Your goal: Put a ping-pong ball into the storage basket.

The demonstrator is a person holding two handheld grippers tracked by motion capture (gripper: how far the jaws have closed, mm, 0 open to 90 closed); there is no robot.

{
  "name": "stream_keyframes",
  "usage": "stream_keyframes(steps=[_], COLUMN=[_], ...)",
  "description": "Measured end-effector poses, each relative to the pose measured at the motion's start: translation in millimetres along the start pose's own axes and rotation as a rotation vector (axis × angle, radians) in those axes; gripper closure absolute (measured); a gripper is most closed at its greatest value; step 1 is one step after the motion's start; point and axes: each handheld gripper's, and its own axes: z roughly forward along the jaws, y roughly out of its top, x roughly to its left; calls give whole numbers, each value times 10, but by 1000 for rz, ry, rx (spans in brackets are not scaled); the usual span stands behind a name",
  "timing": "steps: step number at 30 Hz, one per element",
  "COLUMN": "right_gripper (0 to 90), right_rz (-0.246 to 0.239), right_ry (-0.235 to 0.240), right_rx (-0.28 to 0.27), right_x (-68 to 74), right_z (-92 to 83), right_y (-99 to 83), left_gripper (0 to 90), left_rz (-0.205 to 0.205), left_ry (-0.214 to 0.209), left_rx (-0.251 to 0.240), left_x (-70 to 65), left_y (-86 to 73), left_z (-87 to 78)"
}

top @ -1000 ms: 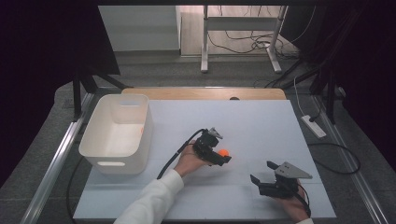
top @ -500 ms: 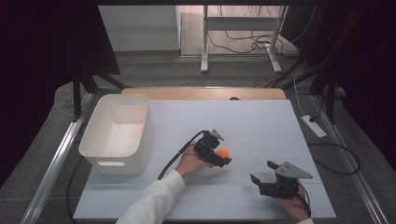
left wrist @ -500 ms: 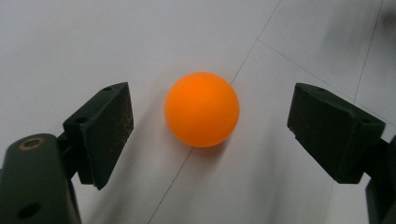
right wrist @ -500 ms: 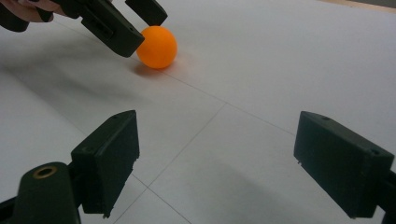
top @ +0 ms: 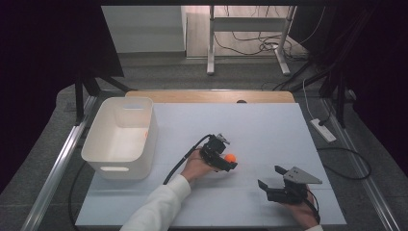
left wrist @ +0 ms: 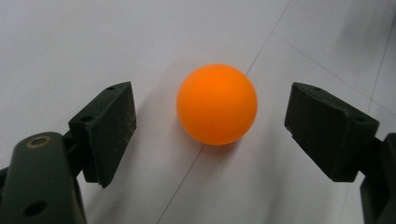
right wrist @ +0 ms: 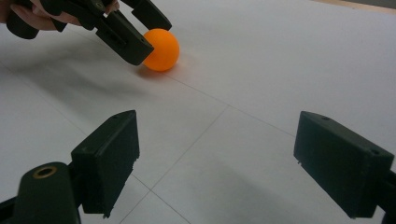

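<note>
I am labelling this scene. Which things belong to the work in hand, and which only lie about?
In use: orange ball, between the open left gripper jaws, untouched.
Lying about: white bin, power strip on the floor, idle right gripper.

Far side of the orange ball (top: 230,157) behind the left claw (top: 228,162).

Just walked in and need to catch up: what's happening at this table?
A person holds a gripper in each hand over a white table. The left gripper straddles an orange ball lying on the table; its jaws have just been closing a little, but gaps remain on both sides, so the ball is not gripped yet. The right gripper waits open nearby with nothing between its jaws. A white bin stands at the table's left.
</note>
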Motion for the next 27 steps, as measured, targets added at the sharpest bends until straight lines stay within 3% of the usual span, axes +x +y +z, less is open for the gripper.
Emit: stream_keyframes(steps=[11,13,18,27], right_gripper=[145,145,145,145], right_rz=[-2,-1,-3,-5], right_ry=[-3,-3,-3,-4], right_rx=[0,-1,-2,-3], right_x=[1,0,-5,-7], right_z=[-6,-7,-8,-12], right_y=[-2,-2,0,1], left_gripper=[257,298,495,509], left_rz=[1,4,-11,-4], left_ry=[-1,16,-14,-14], left_rx=[-9,-11,-23,-29], left_x=[-25,-26,-23,-51], left_y=[12,14,17,26], left_z=[53,54,37,-10])
